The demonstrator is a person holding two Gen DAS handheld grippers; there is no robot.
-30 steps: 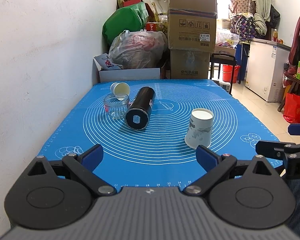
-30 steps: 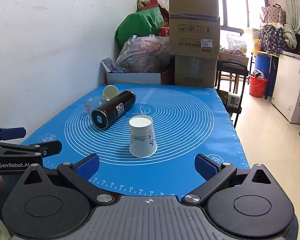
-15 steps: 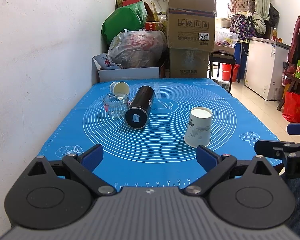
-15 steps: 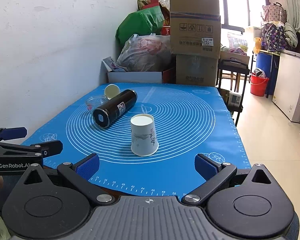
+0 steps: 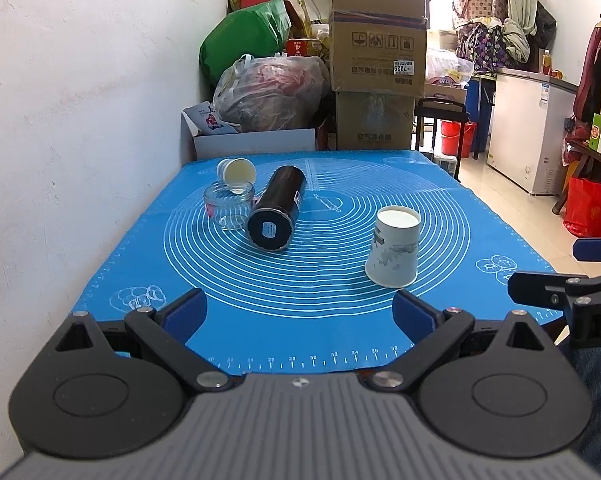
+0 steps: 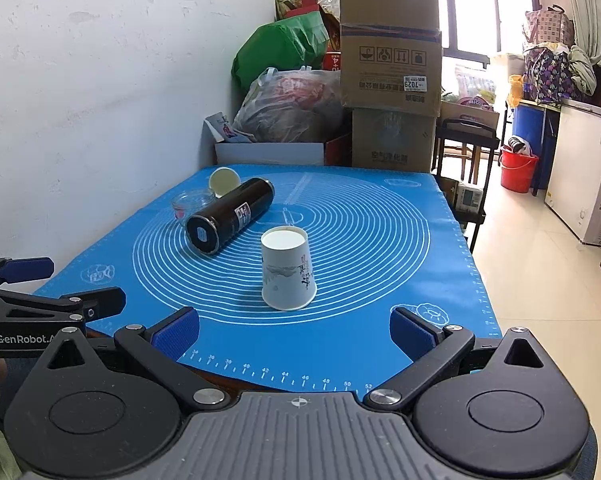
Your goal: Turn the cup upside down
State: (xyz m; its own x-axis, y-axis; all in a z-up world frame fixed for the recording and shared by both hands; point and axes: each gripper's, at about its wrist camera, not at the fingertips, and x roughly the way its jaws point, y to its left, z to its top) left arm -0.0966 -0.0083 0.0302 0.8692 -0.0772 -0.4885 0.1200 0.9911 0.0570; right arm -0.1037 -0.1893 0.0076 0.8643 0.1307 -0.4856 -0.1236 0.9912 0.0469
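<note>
A white paper cup (image 5: 394, 248) with a grey print stands upside down, wide rim down, on the blue mat (image 5: 320, 320); it also shows in the right wrist view (image 6: 286, 268). My left gripper (image 5: 300, 312) is open and empty, near the mat's front edge, short of the cup and left of it. My right gripper (image 6: 294, 330) is open and empty, just in front of the cup. Each gripper's fingers show at the edge of the other's view.
A black cylinder (image 5: 278, 212) lies on its side at the left centre of the mat. A clear glass jar (image 5: 229, 206) with its white lid (image 5: 238, 171) leaning behind it stands beside it. A white wall runs along the left. Boxes and bags (image 5: 376, 60) stand behind the table.
Both views have shifted only slightly; the cup looks a little nearer in the right wrist view. The cup and the other things have not moved.
</note>
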